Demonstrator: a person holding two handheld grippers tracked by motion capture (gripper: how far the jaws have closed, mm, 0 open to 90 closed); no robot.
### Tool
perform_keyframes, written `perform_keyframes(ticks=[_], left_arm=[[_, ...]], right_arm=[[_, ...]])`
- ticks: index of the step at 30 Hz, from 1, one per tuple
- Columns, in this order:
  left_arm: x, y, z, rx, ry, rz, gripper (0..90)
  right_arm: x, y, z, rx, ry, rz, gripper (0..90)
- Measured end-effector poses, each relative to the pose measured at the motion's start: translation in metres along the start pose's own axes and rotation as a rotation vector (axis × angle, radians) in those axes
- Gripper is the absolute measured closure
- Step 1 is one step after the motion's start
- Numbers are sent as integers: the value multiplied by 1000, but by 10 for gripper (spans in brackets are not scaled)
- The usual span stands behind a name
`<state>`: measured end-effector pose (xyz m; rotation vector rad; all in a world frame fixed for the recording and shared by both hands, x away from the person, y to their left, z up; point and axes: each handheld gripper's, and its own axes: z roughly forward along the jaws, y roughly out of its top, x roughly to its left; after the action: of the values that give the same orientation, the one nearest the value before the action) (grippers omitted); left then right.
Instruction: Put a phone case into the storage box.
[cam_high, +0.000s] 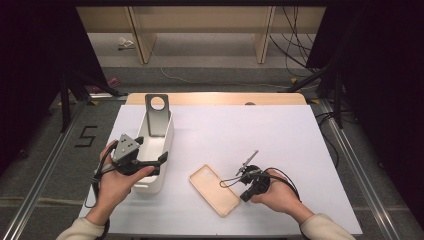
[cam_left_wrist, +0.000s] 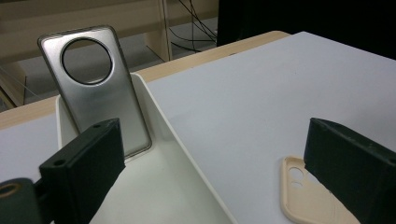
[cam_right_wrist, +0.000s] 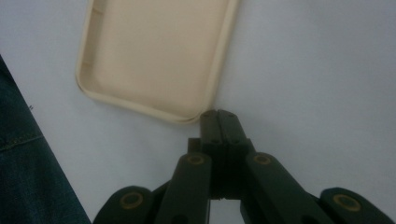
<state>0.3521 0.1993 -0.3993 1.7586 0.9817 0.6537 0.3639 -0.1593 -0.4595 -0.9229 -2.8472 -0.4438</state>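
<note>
- Beige phone case (cam_high: 214, 189) lying open side up on tabletop (cam_high: 280, 135), between both hands, ready for pickup.
- Right claw (cam_right_wrist: 218, 115) fully closed, empty, tips at case corner; likely nudging or prying.
- Left claw (cam_high: 159, 159) wide, straddling white bin (cam_high: 165, 150) wall, apparently steadying.
- Grey case (cam_left_wrist: 93, 84) propped upright at bin's far end.

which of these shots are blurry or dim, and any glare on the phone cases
High view: sharp table, dark surroundings. Left gripper view: silver case crisp with soft sheen, left gripper near and soft. Right gripper view: dim, beige case slightly soft and matte, right gripper shut at its corner.
</note>
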Motion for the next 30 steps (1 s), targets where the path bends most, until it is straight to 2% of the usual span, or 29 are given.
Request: perform_keyframes(ticks=[2,5,6,9,13,28,30], left_arm=[[-1,0,0,-1,-1,0,48],[-1,1,0,-1,-3,5,48],[-1,1,0,0,-3,6,48],[-1,0,0,0,-2,5,48],[-1,1,0,1,-4,8,48],[-4,1,1,1,-9,12,49],[-4,1,1,1,-10,12,49]], right_arm=[[5,1,2,0,31,-14,900],[12,5,5,8,31,-39,900],[15,6,5,6,49,-43,900],[22,9,9,14,47,-66,900],[28,13,11,6,68,-87,900],[49,28,22,-4,112,-128,900],[51,31,23,-2,109,-147,900]])
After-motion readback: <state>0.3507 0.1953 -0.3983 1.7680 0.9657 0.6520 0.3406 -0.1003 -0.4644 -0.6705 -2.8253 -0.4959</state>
